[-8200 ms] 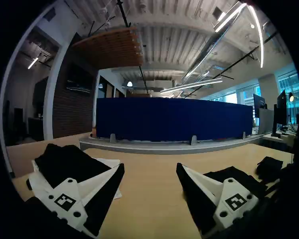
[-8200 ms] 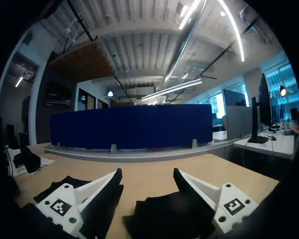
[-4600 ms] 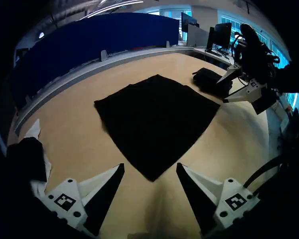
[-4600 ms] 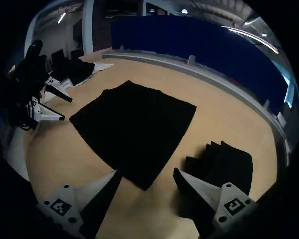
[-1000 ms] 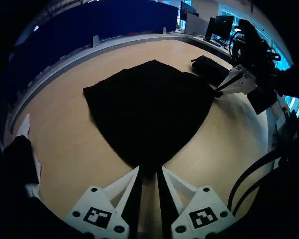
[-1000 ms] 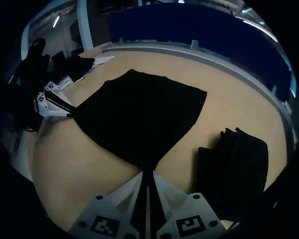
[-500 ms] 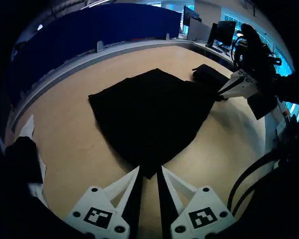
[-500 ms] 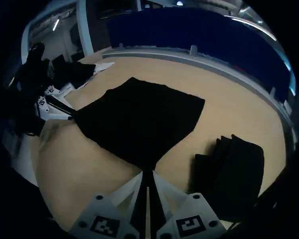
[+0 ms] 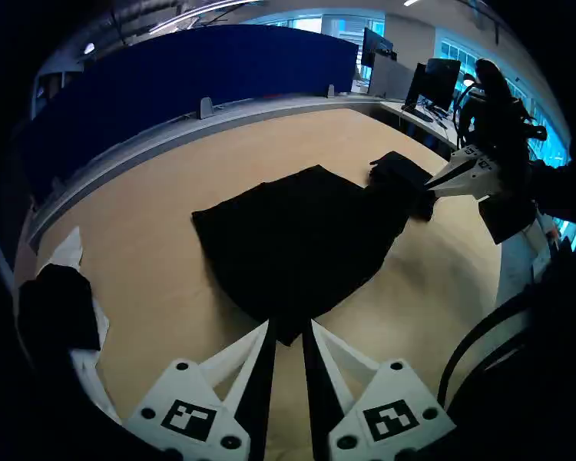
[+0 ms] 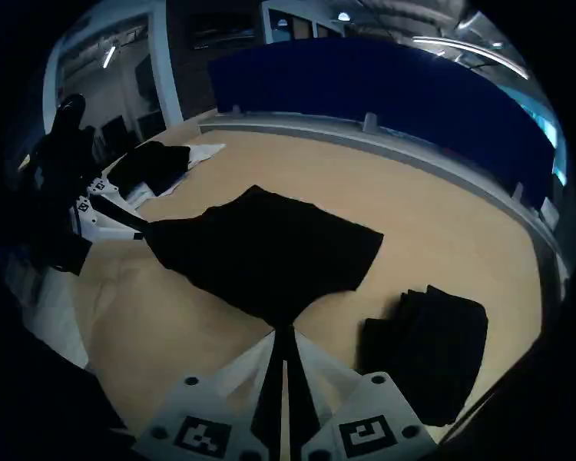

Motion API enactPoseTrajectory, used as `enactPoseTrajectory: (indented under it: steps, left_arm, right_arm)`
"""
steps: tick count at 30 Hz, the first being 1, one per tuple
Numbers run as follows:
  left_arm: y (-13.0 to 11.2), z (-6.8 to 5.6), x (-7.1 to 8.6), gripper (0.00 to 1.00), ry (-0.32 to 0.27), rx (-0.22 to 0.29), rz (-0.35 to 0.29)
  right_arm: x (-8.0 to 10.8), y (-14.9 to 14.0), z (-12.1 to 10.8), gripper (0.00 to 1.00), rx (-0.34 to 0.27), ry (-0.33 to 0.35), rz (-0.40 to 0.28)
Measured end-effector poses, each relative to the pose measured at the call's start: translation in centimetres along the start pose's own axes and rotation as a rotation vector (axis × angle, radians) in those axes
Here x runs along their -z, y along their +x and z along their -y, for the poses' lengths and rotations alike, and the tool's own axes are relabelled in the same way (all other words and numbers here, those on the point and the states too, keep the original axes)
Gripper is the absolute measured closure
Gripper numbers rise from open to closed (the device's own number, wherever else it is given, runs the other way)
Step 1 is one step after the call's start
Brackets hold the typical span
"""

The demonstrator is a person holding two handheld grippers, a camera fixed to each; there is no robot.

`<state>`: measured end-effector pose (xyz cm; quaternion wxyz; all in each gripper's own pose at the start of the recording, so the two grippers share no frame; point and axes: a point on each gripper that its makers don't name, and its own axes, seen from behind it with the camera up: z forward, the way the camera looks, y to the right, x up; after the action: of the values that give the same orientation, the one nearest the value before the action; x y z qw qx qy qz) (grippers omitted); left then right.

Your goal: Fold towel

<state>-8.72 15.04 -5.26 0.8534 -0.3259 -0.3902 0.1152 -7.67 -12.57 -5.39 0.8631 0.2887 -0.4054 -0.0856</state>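
Note:
A black towel (image 9: 303, 238) is spread on the light wooden table (image 9: 150, 253). My left gripper (image 9: 288, 329) is shut on its near corner. In the left gripper view, my right gripper (image 9: 434, 184) pinches the neighbouring corner at the right. In the right gripper view, the towel (image 10: 265, 246) hangs from my right gripper (image 10: 284, 330), which is shut on that corner. My left gripper (image 10: 134, 227), farther off at the left, holds the other corner. The held edge is raised above the table, and the far edge rests on it.
A stack of folded black towels (image 10: 430, 353) lies right of my right gripper, also seen as the stack (image 9: 399, 165) behind the towel. Black cloth on a white sheet (image 9: 54, 315) sits at the table's left. A blue divider (image 9: 211, 69) runs along the far edge.
Both grippers closed on the towel's near corners several seconds ago. Over the last second they have risen, lifting that edge off the table, and the cloth now sags between them.

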Motion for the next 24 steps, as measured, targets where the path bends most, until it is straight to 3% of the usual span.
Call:
enactPoseTrajectory:
  steps: [12,24]
  left_arm:
    - [1.3,-0.9,4.1,0.77,0.01,0.063,-0.009]
    - [0.8,-3.4,6.2,0.77,-0.01,0.103,0.001]
  right_arm:
    - [3.1,1.5,1.5,0.98,-0.022,0.001,-0.014]
    - [5.4,1.7,2.6,0.98,-0.028,0.003,-0.01]
